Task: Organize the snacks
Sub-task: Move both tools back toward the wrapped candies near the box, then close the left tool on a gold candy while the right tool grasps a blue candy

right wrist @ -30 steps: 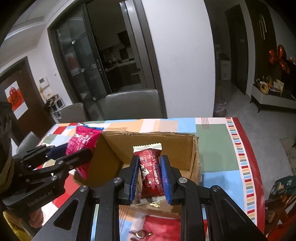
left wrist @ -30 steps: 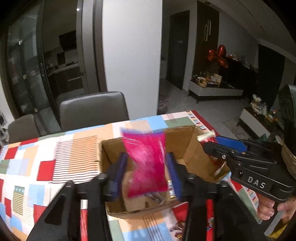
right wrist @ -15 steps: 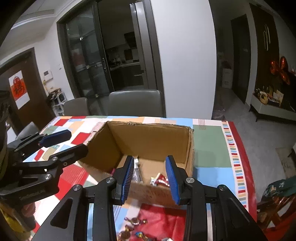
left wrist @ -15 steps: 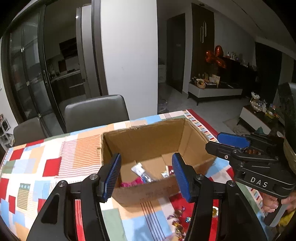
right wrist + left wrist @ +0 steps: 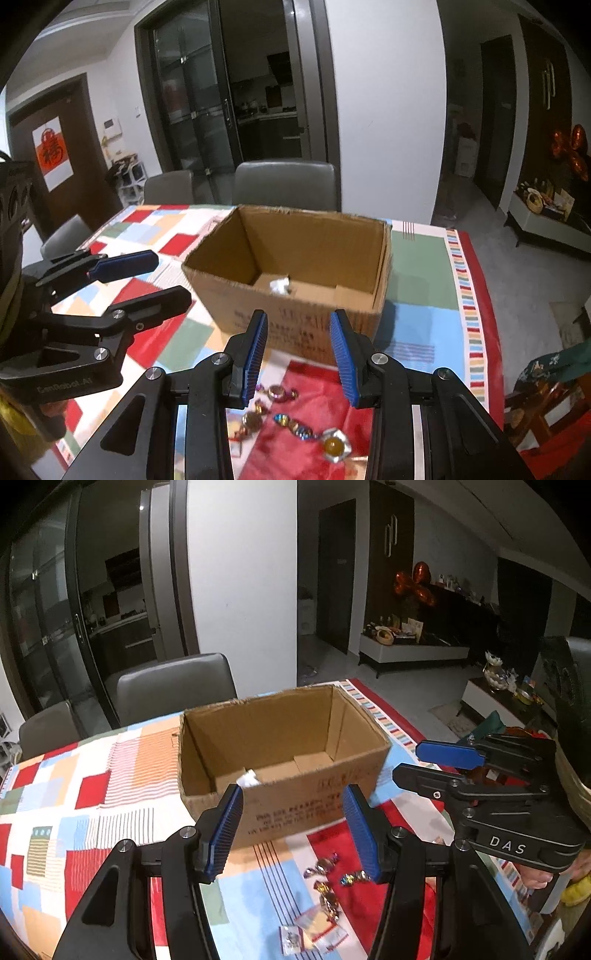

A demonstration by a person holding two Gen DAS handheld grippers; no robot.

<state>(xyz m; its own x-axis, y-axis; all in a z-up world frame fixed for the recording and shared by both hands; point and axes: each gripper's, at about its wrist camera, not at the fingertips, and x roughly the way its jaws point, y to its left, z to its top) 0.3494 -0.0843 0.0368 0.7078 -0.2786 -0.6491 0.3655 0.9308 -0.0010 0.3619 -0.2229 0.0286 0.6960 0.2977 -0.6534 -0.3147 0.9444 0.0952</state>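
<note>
The left hand-held gripper (image 5: 293,829) hangs above the worktop (image 5: 92,812) with its blue pads spread wide and nothing between them, just short of the near wall of the box (image 5: 295,805). The right hand-held gripper (image 5: 299,356) sits beside it, also spread and holding nothing, its pads over the same near wall. The two are close together, side by side, with a gap between them.

The box stands open-topped in the middle of the worktop, its rim ragged along the far edge. Inside, on the floor near the front wall, a white wrapper (image 5: 279,285) shows; the rest of the floor is hidden by the wall.

Loose candies (image 5: 284,413) lie on the red patch of cloth in front of the box, under and between the right gripper's fingers, and small flat packets (image 5: 314,928) lie nearer the worktop's front edge. Two chairs (image 5: 284,182) stand at the far edge.
</note>
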